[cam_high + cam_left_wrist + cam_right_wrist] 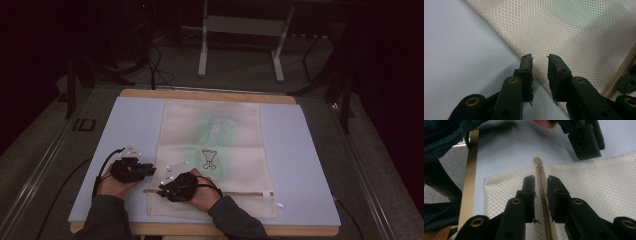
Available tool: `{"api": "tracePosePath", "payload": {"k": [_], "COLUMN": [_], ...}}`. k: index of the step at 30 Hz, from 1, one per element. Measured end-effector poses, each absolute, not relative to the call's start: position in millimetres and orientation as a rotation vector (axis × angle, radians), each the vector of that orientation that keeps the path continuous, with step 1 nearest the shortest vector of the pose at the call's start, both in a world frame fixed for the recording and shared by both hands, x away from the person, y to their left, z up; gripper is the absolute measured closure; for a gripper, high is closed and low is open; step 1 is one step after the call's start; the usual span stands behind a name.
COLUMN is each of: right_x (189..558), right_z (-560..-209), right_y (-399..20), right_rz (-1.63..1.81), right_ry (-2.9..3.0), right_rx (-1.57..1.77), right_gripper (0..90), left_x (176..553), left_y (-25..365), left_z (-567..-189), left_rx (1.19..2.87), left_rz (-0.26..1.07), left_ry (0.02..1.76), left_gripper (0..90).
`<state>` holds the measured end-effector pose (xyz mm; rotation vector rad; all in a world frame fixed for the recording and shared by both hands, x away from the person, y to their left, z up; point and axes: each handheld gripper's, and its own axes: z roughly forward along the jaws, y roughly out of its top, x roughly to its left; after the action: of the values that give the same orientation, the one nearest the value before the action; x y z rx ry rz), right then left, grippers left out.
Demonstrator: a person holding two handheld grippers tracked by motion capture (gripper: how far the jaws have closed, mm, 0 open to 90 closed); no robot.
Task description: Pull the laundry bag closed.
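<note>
The mesh laundry bag lies flat in the middle of the tabletop, its zipper running along the near edge; the step in hand looks like taking hold of the zipper's left end. The right tool has its jaws nearly closed around the zipper tape, though whether the pads already press on it I cannot tell. The left tool stands half open and empty over the bag's left edge. Next, the right tool likely needs a firm pinch while the left steadies the mesh; the bag's dark goblet-like print carries no legible writing.

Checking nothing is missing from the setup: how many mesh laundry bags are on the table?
1. The mesh laundry bag lies flat in the middle of the light blue mat, its zipper along the near end. Nothing seems hidden.
</note>
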<state>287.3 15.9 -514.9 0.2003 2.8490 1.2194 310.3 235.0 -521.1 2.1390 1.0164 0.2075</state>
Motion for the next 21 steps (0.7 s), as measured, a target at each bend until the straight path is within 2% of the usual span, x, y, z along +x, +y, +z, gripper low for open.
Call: {"api": "tracePosePath", "payload": {"k": [21], "right_x": [290.8], "right_z": [-520.6], "right_y": [48.9], "right_rz": [1.223], "right_ry": [2.851], "right_rx": [0.171], "right_gripper": [79.9], "left_x": [310.8], "left_y": [235.8], "left_z": [-520.4], "left_rx": [2.13], "left_rz": [0.217], "left_ry": [1.026], "left_gripper": [73.3]}}
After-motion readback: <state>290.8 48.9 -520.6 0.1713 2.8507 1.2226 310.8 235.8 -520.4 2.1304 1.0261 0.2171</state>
